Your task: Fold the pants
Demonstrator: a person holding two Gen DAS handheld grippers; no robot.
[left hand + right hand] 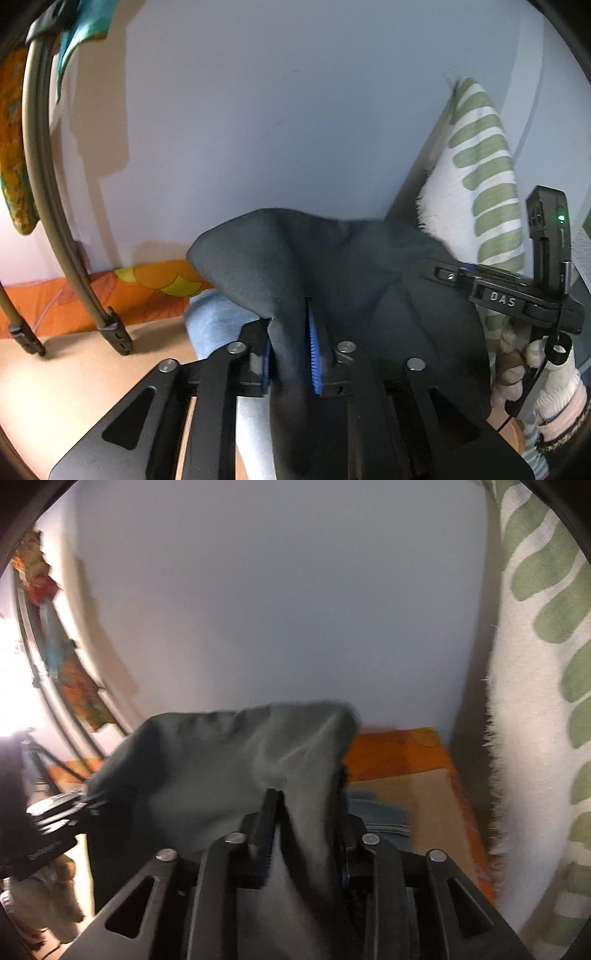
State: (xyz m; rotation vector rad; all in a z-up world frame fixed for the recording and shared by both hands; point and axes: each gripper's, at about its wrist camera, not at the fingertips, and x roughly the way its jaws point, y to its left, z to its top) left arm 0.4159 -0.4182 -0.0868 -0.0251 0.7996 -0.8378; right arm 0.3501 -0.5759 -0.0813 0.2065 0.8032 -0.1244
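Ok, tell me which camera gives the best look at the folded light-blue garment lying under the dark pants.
The right wrist view: the light-blue garment lies sharp on the tan surface, its stitched folded edge visible beside the dark pants. In the left wrist view it is a blurred patch, mostly hidden behind the pants and the left gripper.

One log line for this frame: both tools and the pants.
step: fold pants, mid-carry | left tool: pants between pads, grip unclear | right tool: open, pants between fingers | pants: dark, draped across both tools
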